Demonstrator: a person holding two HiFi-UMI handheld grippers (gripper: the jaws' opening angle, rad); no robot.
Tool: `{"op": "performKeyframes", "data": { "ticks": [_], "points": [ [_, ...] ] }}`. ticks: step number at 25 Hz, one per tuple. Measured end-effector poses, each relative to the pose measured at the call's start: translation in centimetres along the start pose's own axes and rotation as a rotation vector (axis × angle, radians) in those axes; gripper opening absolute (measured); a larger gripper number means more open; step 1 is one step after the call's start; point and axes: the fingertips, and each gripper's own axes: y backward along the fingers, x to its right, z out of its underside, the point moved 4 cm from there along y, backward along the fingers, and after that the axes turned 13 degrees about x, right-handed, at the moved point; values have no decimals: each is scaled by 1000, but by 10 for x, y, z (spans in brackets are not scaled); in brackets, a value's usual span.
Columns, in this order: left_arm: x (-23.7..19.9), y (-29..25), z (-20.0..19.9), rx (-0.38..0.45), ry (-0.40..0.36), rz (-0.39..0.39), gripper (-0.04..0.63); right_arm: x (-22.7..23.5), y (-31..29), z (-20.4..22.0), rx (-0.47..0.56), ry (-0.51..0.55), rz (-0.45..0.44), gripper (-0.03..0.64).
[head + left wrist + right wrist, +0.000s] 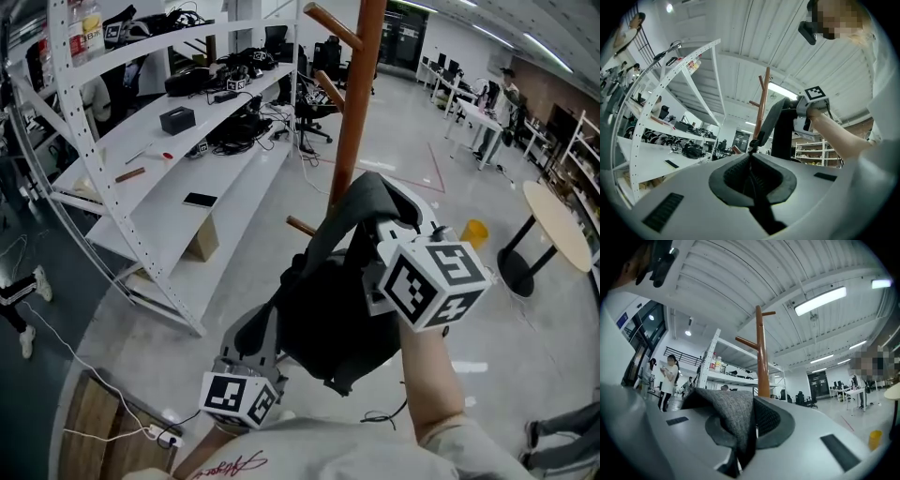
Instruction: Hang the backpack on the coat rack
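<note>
Right gripper pinches the backpack's coarse grey woven strap — left gripper nips thin black webbing — before the round wooden coat rack.

Coat rack: the top is cut off by the upper edge of the head view, and the lower pole and foot are hidden behind the backpack.
Round table: the far side is cut off by the right edge.
Yellow item: too small to be identified.
Shelving unit: cut off at the left and upper edges. The small goods on it cannot be identified.
</note>
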Motion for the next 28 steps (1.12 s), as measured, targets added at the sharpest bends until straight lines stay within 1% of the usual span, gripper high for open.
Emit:
{"op": "performKeyframes", "data": {
  "ticks": [4, 8, 15, 18, 24, 28],
  "points": [
    [-8, 2, 2, -7, 0, -27, 25, 12, -18, 24, -67, 9, 30, 37],
    [-15, 3, 4, -4, -5, -54, 25, 22, -23, 51, -124, 0, 64, 37],
    [-25, 3, 15, -30, 4, -75, 25, 37, -23, 91, -182, -28, 121, 37],
    [-25, 2, 17, -37, 11, -78, 25, 36, -18, 101, -183, -13, 127, 37],
    [-30, 3, 24, -61, 16, -80, 25, 32, -12, 112, -158, 66, 149, 37],
    [-31, 3, 29, -73, 14, -57, 25, 29, -6, 120, -147, 130, 177, 37]
  ]
}}
